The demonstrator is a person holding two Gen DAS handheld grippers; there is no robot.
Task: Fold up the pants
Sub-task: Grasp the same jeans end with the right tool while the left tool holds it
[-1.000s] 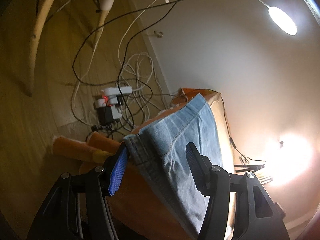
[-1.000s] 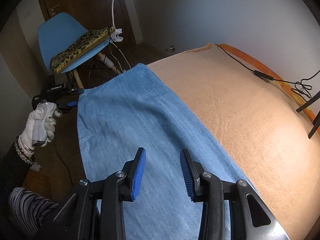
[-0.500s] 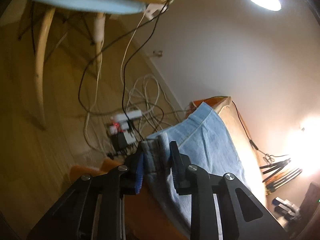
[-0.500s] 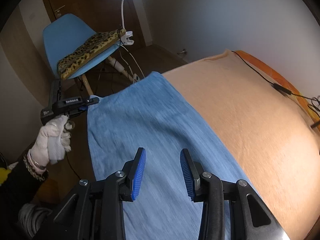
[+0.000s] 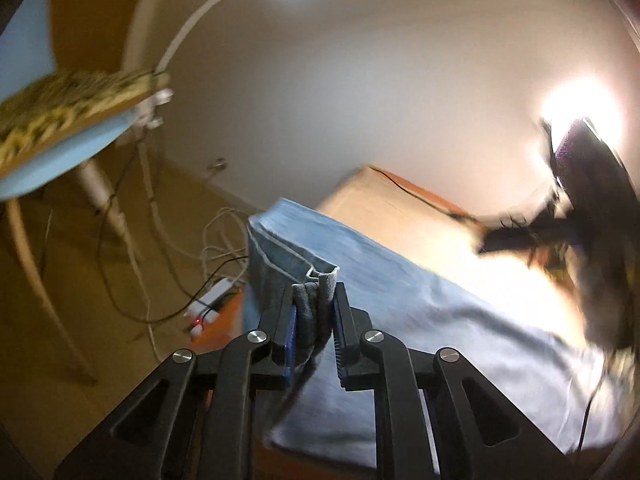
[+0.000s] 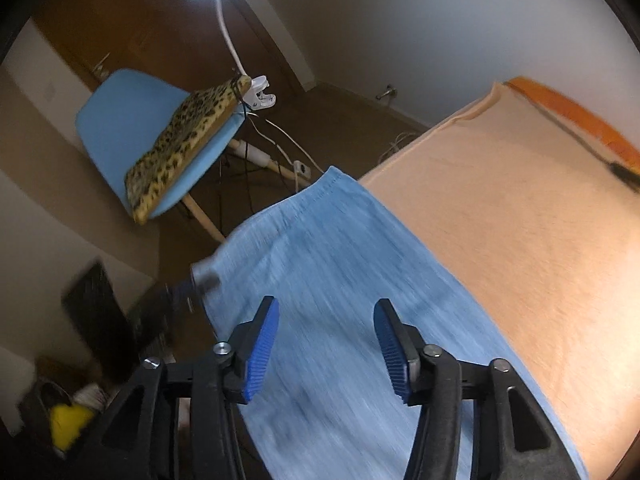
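pants corner pinched in left gripper — right gripper hovering above

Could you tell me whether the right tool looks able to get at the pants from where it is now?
Probably yes: the right tool hangs open just over the pants, its jaws having just widened, with nothing between it and the cloth.
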